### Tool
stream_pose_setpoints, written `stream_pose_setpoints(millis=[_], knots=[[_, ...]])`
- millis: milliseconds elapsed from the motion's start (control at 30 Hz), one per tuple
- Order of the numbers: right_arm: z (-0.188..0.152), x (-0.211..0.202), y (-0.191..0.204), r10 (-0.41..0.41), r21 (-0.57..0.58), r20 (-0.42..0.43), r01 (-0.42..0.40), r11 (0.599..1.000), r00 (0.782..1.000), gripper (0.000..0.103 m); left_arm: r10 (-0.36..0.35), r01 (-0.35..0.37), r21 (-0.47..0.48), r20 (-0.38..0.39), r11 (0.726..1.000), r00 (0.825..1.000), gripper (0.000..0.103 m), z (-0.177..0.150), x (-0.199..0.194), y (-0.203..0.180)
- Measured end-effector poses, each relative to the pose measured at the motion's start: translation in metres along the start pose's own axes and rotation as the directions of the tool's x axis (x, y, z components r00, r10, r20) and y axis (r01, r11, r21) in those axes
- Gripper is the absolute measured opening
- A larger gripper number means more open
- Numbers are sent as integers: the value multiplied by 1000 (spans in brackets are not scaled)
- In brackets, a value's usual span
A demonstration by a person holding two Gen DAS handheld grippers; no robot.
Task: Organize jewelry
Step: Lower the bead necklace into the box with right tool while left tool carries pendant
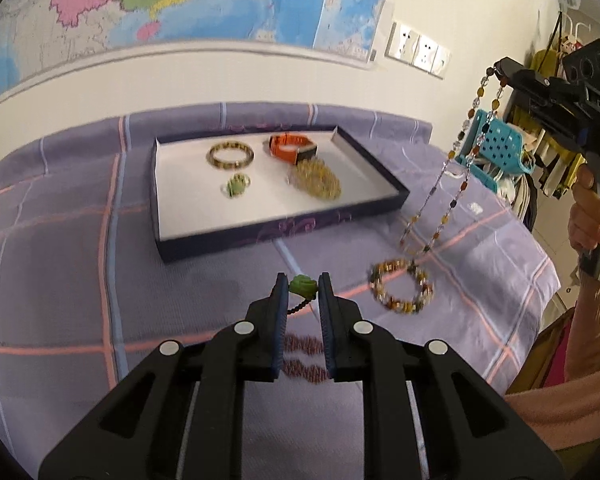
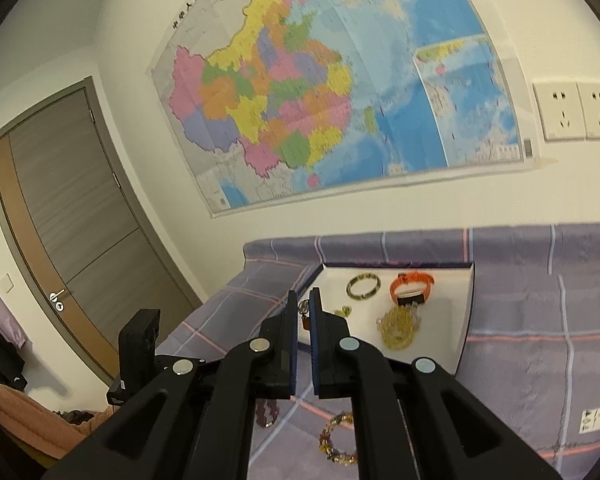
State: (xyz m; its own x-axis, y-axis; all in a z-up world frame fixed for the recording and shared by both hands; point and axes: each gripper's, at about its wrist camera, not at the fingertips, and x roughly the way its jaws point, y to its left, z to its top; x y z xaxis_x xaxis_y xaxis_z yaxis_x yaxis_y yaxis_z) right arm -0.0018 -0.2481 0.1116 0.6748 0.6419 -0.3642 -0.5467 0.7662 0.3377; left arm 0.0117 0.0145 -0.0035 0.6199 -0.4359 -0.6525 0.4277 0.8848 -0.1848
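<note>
Left tongs [image 1: 303,286] pinch a green pendant [image 1: 302,285]; right tongs [image 2: 305,307] clamp a dangling bead necklace [image 1: 456,176].

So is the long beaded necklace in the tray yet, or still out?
Out. The beaded necklace dangles from the right gripper, shut on its top end, beside the tray, over the bedspread.

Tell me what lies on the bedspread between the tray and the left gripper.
Nothing: in the left wrist view, only bare checked bedspread separates the tray from the left gripper.

Checked purple bed cover [image 1: 80,280], jewelry tray [image 1: 204,242], beaded bracelet [image 1: 402,286], maroon bracelet [image 1: 304,356]
</note>
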Motion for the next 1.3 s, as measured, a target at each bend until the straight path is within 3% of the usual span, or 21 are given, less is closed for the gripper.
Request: stream_pose_setpoints(millis=[467, 767, 1300], knots=[[36, 16, 11, 41, -42, 37, -39, 998, 998, 4, 19, -19, -10, 34, 1000, 999, 16, 41, 6, 12], [57, 31, 7, -2, -53, 49, 5, 999, 999, 4, 38, -38, -10, 49, 999, 998, 16, 62, 14, 21], [64, 81, -14, -16, 0, -4, 16, 1000, 1000, 4, 43, -42, -40, 19, 998, 999, 16, 80, 45, 36]])
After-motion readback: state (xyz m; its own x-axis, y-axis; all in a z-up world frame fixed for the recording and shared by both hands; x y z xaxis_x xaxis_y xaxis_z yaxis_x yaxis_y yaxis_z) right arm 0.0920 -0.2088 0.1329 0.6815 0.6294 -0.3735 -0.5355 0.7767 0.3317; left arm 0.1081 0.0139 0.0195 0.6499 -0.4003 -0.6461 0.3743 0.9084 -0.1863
